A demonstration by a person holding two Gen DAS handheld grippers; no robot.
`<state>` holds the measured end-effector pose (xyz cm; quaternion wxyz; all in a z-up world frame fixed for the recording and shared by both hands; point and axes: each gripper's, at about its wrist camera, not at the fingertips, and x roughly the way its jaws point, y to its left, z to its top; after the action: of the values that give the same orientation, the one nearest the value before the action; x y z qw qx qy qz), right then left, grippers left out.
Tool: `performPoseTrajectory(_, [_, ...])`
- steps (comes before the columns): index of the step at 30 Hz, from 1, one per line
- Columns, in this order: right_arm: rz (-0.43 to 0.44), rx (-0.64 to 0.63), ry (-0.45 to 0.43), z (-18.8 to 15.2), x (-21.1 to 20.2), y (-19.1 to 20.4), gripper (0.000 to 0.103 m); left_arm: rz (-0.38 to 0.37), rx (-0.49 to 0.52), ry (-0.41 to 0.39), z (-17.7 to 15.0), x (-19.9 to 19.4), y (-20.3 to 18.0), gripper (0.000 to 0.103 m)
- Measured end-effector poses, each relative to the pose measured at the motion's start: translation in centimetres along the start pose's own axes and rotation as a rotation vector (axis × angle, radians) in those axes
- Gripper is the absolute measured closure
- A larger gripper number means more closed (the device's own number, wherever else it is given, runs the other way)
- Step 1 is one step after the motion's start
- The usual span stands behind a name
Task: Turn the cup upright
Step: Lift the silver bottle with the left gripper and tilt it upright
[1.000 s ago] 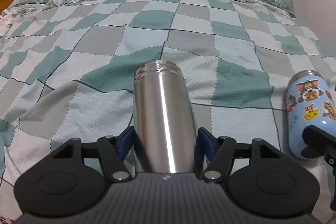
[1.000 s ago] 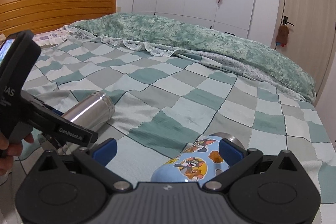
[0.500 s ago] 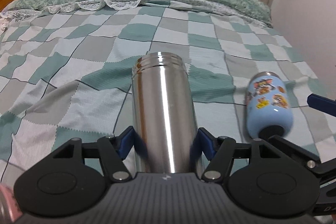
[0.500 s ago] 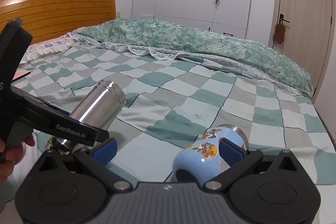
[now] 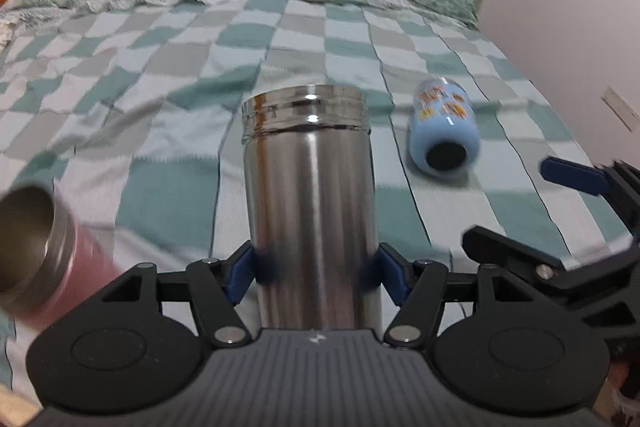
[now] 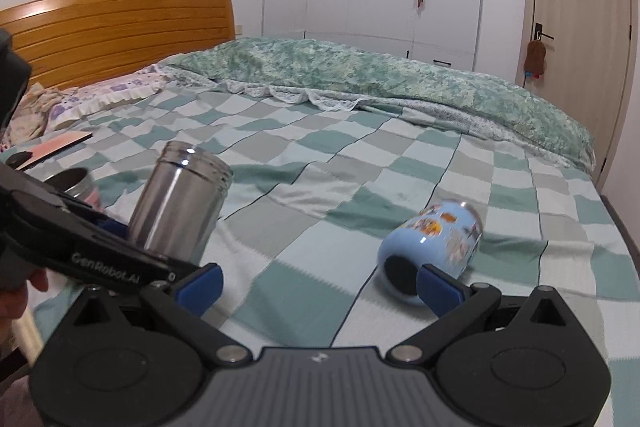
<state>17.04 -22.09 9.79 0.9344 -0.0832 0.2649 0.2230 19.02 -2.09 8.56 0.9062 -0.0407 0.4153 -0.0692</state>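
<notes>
My left gripper [image 5: 316,267] is shut on a steel cup [image 5: 310,199] near its base and holds it tilted above the checked bedspread, threaded rim pointing away; it also shows in the right wrist view [image 6: 178,203]. A light blue cartoon cup [image 6: 434,247] lies on its side on the bed, dark base toward me; it also shows in the left wrist view [image 5: 442,131]. My right gripper [image 6: 320,283] is open and empty, just short of the blue cup.
A pink cup with a steel rim [image 5: 36,247] lies at the left; it also shows in the right wrist view [image 6: 78,185]. A folded green quilt [image 6: 360,75] lies across the far bed. A wooden headboard [image 6: 120,23] is at left, wardrobe and door behind.
My left gripper has lifted and tilted the steel cup more upright. My right gripper has backed off the blue cup, which now lies free on the bed.
</notes>
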Motion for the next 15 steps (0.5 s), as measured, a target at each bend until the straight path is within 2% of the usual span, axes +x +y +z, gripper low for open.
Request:
performPoseTrajectory(7, [0.027,0.008,0.034,-2.8,-2.1,2.0,0.0,-0.055,0.04,0.077,-3.5,-2.2,0.4,0.039])
performPoseTrajectory(12, [0.047,0.029,0.051,-4.4,-3.3,2.5,0.0,-0.11,0.047,0.113,-4.6,-4.0,0.8,0.039])
performPoseTrajectory(15, [0.057,0.039,0.053,-5.0,-3.8,2.5,0.0,-0.111,0.06,0.124,-4.9,-4.2,0.7,0.039])
